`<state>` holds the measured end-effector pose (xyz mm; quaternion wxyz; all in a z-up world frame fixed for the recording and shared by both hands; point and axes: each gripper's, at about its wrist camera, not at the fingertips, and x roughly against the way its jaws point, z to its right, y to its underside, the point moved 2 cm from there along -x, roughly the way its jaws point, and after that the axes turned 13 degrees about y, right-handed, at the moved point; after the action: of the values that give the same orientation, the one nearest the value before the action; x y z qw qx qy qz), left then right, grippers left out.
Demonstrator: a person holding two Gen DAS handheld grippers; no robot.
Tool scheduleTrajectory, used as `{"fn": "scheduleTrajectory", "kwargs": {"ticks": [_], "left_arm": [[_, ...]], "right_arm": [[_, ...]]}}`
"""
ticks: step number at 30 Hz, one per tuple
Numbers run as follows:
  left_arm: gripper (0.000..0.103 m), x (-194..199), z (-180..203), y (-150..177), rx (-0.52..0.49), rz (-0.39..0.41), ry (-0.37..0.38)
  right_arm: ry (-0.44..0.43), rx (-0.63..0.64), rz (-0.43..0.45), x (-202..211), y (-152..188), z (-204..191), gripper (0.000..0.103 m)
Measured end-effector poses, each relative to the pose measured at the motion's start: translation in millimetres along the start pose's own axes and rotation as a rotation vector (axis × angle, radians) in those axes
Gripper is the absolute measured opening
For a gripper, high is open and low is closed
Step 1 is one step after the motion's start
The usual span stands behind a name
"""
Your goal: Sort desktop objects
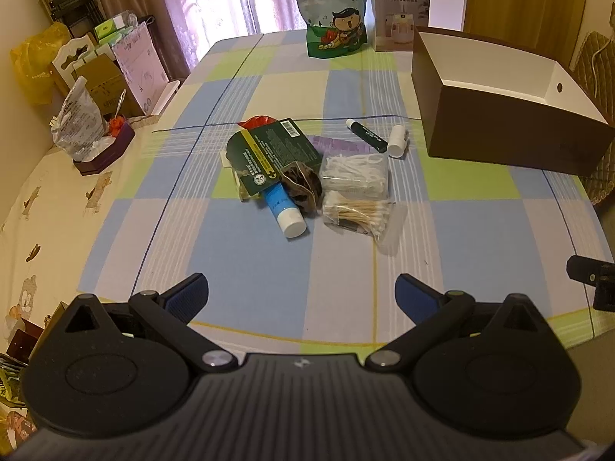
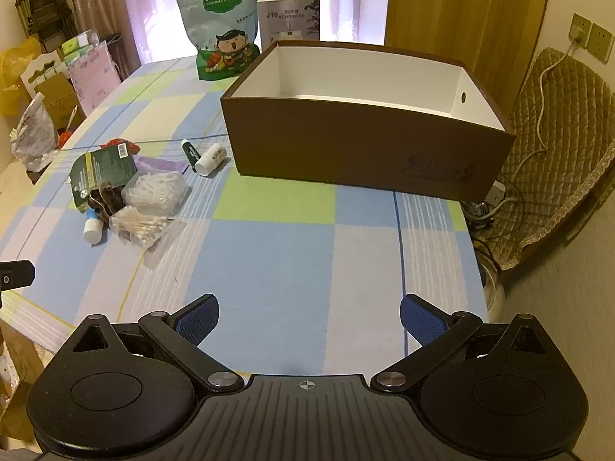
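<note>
A heap of small items lies mid-table: a dark green packet (image 1: 273, 153), a blue tube with a white cap (image 1: 284, 211), a brown hair tie (image 1: 301, 184), a box of floss picks (image 1: 355, 173), a bag of cotton swabs (image 1: 357, 215), a dark green pen-like stick (image 1: 367, 135) and a small white bottle (image 1: 398, 141). The brown box (image 2: 365, 142) with a white inside stands open at the right. My left gripper (image 1: 301, 294) hovers open in front of the heap. Over bare cloth before the box, my right gripper (image 2: 309, 317) is open too.
A snack bag (image 1: 334, 7) and a humidifier carton (image 1: 399, 11) stand at the table's far end. Clutter and a purple tray (image 1: 107, 150) line the left side. A padded chair (image 2: 557, 146) with cables is to the right of the table.
</note>
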<state>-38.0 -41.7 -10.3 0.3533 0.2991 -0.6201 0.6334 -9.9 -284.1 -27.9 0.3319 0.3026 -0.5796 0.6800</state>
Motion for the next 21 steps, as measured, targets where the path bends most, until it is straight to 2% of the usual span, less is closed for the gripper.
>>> {"fn": "scheduleTrajectory", "kwargs": {"ticks": [21], "left_arm": [[0.102,-13,-15,-20,-0.021,0.004,0.026]], "right_arm": [[0.026,-0.005,-0.001,-5,-13,-15,0.103]]}}
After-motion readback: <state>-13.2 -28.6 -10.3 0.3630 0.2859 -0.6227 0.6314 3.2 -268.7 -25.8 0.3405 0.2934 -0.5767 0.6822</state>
